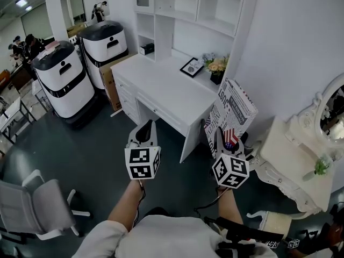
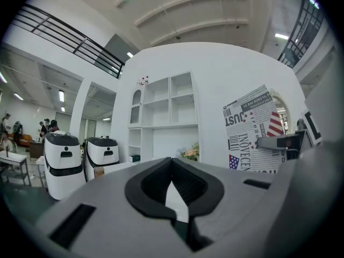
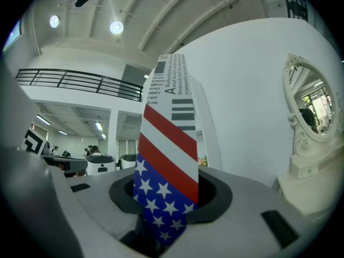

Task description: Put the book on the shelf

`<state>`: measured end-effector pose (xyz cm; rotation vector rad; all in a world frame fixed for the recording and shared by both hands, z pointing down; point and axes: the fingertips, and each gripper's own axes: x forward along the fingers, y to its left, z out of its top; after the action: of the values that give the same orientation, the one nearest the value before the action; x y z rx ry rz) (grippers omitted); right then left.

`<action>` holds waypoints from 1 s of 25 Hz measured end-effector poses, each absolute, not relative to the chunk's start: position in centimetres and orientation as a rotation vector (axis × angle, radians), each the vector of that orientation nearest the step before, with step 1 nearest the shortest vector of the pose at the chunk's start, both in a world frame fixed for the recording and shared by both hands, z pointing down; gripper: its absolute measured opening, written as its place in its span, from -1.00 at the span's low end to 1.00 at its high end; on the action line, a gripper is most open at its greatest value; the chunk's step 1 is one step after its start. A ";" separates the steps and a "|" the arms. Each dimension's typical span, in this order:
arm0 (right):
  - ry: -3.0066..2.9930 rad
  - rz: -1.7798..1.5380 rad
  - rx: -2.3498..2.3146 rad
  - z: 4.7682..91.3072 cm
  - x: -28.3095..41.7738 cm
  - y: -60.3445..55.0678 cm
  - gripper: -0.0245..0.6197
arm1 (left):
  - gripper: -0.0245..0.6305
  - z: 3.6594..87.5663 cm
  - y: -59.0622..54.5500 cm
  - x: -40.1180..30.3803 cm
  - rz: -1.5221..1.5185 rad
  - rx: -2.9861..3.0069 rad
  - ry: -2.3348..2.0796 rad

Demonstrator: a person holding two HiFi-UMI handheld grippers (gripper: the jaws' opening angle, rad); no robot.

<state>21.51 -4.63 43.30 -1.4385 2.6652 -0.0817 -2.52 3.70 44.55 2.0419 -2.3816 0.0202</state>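
Observation:
The book [image 1: 232, 110], printed like a newspaper with a stars-and-stripes spine, stands upright in my right gripper [image 1: 224, 138], just right of the white desk [image 1: 161, 85]. In the right gripper view the jaws of the right gripper [image 3: 166, 193] are shut on the book's spine [image 3: 169, 155]. My left gripper [image 1: 146, 127] hovers in front of the desk, shut with nothing in it; its tips meet in the left gripper view [image 2: 172, 163]. The white shelf unit [image 1: 183, 9] rises above the desk's back. It also shows ahead of the left gripper [image 2: 166, 109], with the book [image 2: 252, 128] to the right.
A picture frame [image 1: 191, 67] and flowers [image 1: 216, 66] sit on the desk's far corner. Two white-and-black machines [image 1: 62, 77] [image 1: 105, 42] and a cardboard box [image 1: 111, 79] stand left of the desk. A grey chair [image 1: 32, 208] is near left, and an ornate dressing table [image 1: 290, 155] at right.

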 end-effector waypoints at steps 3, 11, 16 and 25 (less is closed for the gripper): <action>2.664 -0.082 -1.439 43.3 21.5 -5.1 -0.39 | -0.90 44.7 3.2 -2.5 0.028 2.045 -2.379; 2.668 -0.093 -1.450 43.9 20.8 -7.0 -0.39 | -0.90 44.8 0.9 -2.9 0.035 2.063 -2.366; 2.659 -0.063 -1.466 43.7 20.0 -9.0 -0.39 | -0.90 44.5 -2.1 -3.8 0.011 2.095 -2.351; 2.617 -0.009 -1.549 42.9 17.4 -15.5 -0.39 | -0.90 43.7 -9.9 -6.9 -0.074 2.165 -2.289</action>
<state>17.40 -15.49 42.90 -1.5489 2.6170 -0.0093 -6.90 -9.92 43.73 2.1655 -2.2892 -0.0739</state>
